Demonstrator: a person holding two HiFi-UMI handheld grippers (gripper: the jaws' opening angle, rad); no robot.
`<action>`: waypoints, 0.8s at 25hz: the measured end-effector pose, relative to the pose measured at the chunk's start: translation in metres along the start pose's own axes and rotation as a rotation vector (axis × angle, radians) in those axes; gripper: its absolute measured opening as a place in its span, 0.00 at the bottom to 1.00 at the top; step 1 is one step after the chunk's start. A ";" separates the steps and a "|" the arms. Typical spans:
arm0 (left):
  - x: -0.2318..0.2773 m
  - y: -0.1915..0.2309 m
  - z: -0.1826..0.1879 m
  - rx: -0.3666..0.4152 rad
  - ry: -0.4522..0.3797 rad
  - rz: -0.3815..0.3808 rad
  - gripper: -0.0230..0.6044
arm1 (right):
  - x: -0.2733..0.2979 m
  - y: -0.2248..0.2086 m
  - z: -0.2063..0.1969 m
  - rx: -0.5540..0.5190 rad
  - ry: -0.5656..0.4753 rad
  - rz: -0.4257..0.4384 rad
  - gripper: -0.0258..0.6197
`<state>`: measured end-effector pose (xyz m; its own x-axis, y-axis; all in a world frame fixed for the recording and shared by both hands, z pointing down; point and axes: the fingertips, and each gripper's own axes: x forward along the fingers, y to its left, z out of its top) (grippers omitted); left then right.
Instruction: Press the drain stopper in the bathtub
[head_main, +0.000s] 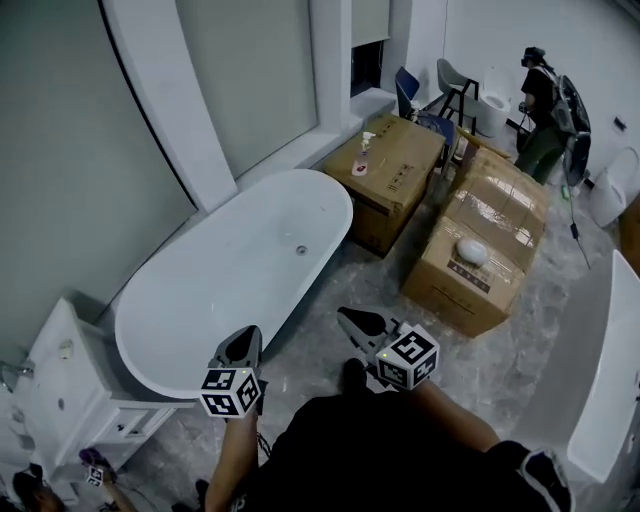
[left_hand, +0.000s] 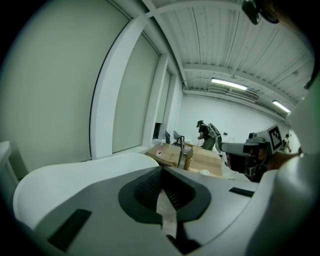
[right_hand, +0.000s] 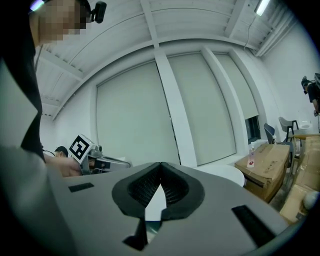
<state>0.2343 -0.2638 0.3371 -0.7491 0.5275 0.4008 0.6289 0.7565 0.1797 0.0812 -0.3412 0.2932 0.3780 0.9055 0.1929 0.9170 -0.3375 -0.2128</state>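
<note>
A white oval bathtub (head_main: 215, 300) stands by the window wall, and its small round drain stopper (head_main: 301, 249) lies in the basin toward the far end. My left gripper (head_main: 247, 338) hovers over the tub's near rim, shut and holding nothing. The right gripper (head_main: 347, 317) is held over the floor just right of the tub, also shut and empty. In the left gripper view the jaws (left_hand: 161, 169) meet, pointing level across the room over the tub rim (left_hand: 75, 172). The right gripper view shows its jaws (right_hand: 161, 164) closed, aimed at the window wall; the stopper is hidden in both.
Large cardboard boxes (head_main: 488, 240) stand beyond the tub on the right, one (head_main: 385, 170) touching its far end. A white cabinet (head_main: 60, 390) sits at the near left. A second white tub (head_main: 610, 400) lies at the right edge. A person (head_main: 545, 105) stands far off.
</note>
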 end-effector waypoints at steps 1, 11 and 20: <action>0.014 0.001 0.009 0.006 -0.001 -0.002 0.06 | 0.008 -0.014 0.007 -0.004 -0.005 0.006 0.06; 0.148 0.012 0.071 0.013 0.042 0.022 0.06 | 0.055 -0.152 0.030 0.046 0.034 0.017 0.06; 0.230 0.008 0.106 0.017 0.047 0.020 0.06 | 0.071 -0.236 0.038 0.049 0.068 0.017 0.06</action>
<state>0.0451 -0.0951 0.3357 -0.7255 0.5245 0.4456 0.6399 0.7525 0.1560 -0.1133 -0.1875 0.3202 0.4025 0.8798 0.2528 0.9038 -0.3379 -0.2628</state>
